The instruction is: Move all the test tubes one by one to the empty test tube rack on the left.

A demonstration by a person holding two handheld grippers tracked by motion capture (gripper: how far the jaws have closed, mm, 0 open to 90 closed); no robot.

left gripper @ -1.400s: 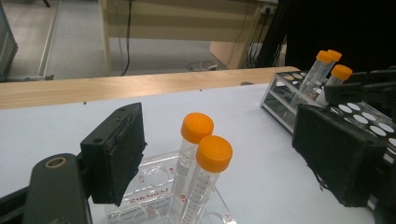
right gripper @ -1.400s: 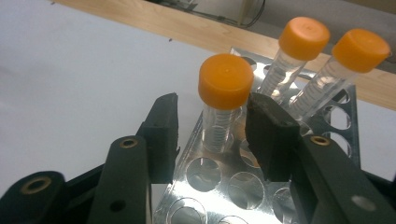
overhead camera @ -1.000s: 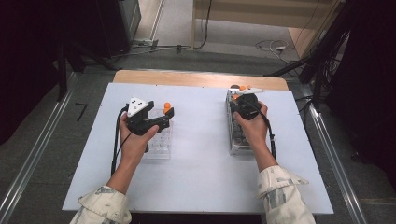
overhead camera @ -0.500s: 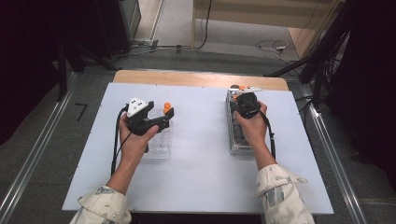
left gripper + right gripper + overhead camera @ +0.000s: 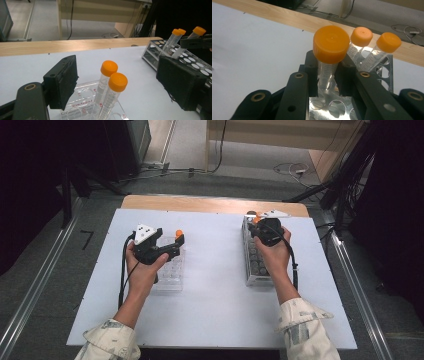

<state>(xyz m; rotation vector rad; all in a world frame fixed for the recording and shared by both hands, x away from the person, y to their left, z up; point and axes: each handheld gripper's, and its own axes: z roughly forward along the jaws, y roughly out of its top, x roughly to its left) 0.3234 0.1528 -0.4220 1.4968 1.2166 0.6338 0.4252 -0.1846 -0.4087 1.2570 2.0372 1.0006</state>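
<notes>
Orange caps catch the eye first: in the right gripper view, the right gripper (image 5: 329, 82) has its 2 black jaws closed on a clear tube (image 5: 327, 62) whose cap fills the upper middle of the frame, with the tube's lower end at the holes of the metal rack (image 5: 384, 75). 2 more capped tubes (image 5: 372, 50) lean in that rack at the upper right. From the high view, this hand sits over the far end of the rack at the right of the white table (image 5: 215, 310), while the left gripper (image 5: 170, 251) hovers at the clear plastic rack (image 5: 170, 280) left of centre. In the left gripper view its jaws stand wide apart, pressing on nothing, with 2 capped tubes (image 5: 110, 87) standing in the clear rack between and beyond them, at the lower middle of the frame. I would say the step in hand is pulling a tube from the metal rack to carry it across to the clear one. The next move calls for a straight lift along the tube's own lean, so it clears the hole without dragging the rack or knocking its 2 neighbours.
</notes>
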